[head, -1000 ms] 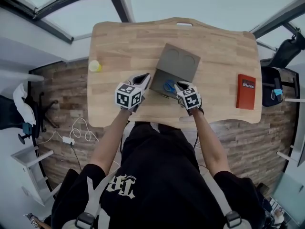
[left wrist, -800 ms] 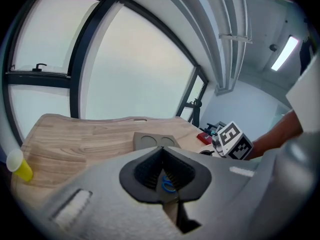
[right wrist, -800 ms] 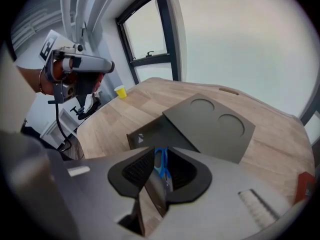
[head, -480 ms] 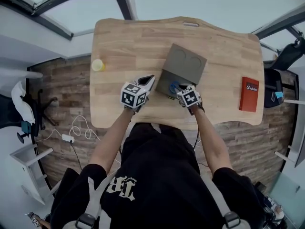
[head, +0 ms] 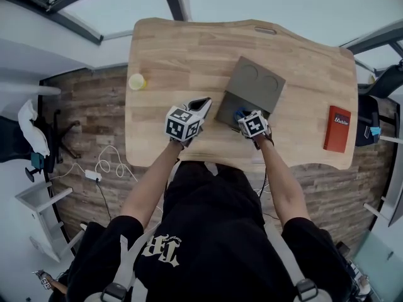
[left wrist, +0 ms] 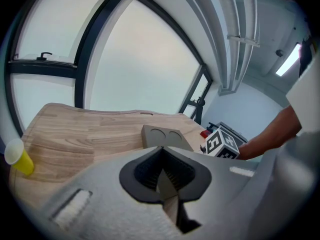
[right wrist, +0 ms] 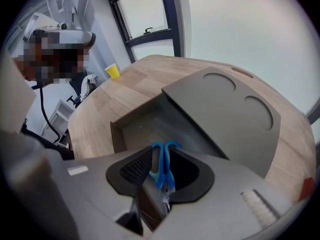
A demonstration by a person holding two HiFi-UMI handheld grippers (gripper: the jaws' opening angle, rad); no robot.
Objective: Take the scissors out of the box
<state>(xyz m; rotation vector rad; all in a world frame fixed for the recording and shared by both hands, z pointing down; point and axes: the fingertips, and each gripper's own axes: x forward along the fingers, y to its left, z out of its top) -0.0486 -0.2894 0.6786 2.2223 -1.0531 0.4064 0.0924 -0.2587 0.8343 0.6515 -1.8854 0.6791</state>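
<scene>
Across the upper half of the head view, a pale wooden table (head: 170, 49): long straight grain, rounded corners, a wavy near edge, and a slot-shaped cut-out at the far edge.

Right of its centre, a matte grey-brown box (head: 257, 80), square and flat-sided. Lid tipped up and back, with two shallow round dents pressed into it. Smooth and low-walled inside, as seen in the right gripper view.

At the box's lower edge in the head view, the right gripper (head: 244, 114), grey plastic topped by a black-and-white marker cube. Points steeply down into the box. Jaws opening, ribbed black pads (right wrist: 136, 168) apart, with the scissors (right wrist: 161, 156) between them and not pinched.

Just left of the box, the left gripper (head: 200, 103), same build, over bare wood. Jaws at a narrow gap, nothing in it, only table showing through.

Near the right edge of the table, well apart from the box, a red object (head: 337, 128), flat and rectangular, with white print too small to read.

At the table's left side, a small tapered yellow cup (head: 136, 81); contents not visible.

Inside the box, at its near side, the scissors: blue plastic loop handles pointing away from the right gripper's camera, metal blades toward it.
</scene>
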